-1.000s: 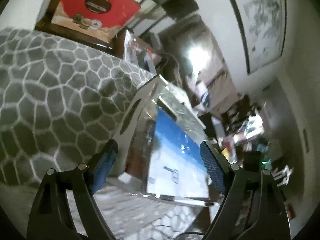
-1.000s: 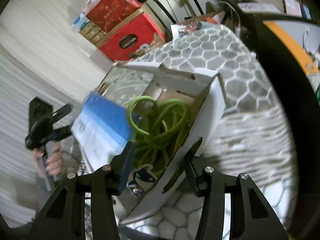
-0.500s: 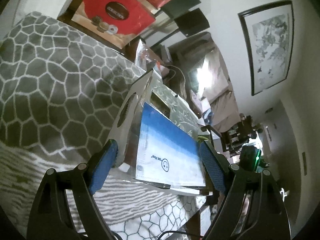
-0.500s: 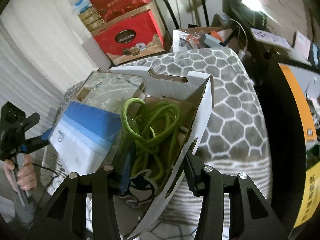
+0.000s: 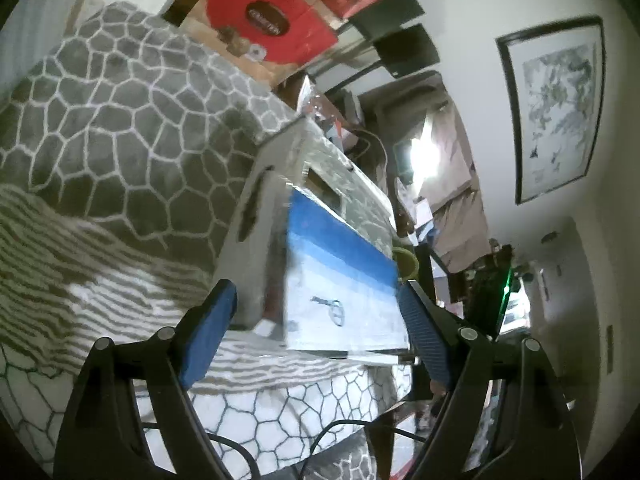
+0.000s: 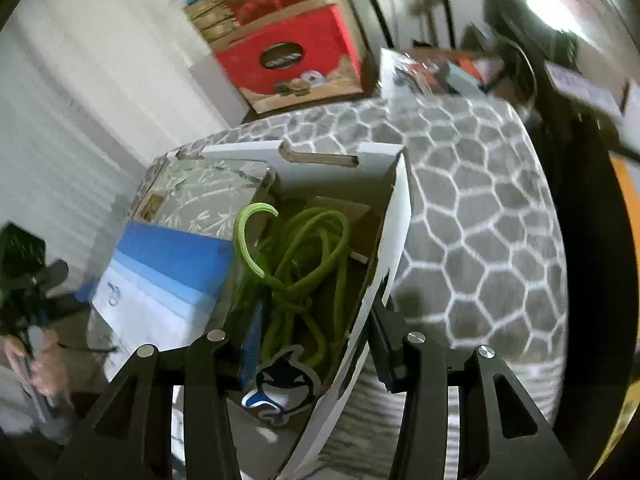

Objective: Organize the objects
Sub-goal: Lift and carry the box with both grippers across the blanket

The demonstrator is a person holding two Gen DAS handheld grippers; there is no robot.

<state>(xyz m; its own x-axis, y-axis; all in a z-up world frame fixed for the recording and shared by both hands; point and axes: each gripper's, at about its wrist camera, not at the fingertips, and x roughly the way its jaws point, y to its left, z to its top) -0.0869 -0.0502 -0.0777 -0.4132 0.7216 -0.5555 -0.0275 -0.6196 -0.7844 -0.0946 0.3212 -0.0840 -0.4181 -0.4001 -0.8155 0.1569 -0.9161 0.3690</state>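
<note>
A white cardboard box (image 6: 396,216) sits on a grey honeycomb-patterned blanket (image 6: 472,208). Inside lie a coiled green rope (image 6: 304,256), an orca sticker (image 6: 284,384) and a leaf-patterned grey box (image 6: 200,196). A blue-and-white pack (image 6: 160,276) leans at the box's left end. My right gripper (image 6: 316,344) straddles the box's right wall, one finger inside and one outside. In the left wrist view, my left gripper (image 5: 316,336) is open in front of the blue-and-white pack (image 5: 340,276) and the white box (image 5: 256,216), not touching them.
Red gift boxes (image 6: 292,56) stand stacked behind the blanket, also seen in the left wrist view (image 5: 268,28). A framed picture (image 5: 556,100) hangs on the wall. Cluttered shelves and a bright lamp (image 5: 424,152) lie beyond the box. Cables (image 5: 320,440) hang below the blanket's edge.
My right gripper pushed further over the box wall and tilted. My left gripper shifted a little while staying open in front of the blue-and-white pack.
</note>
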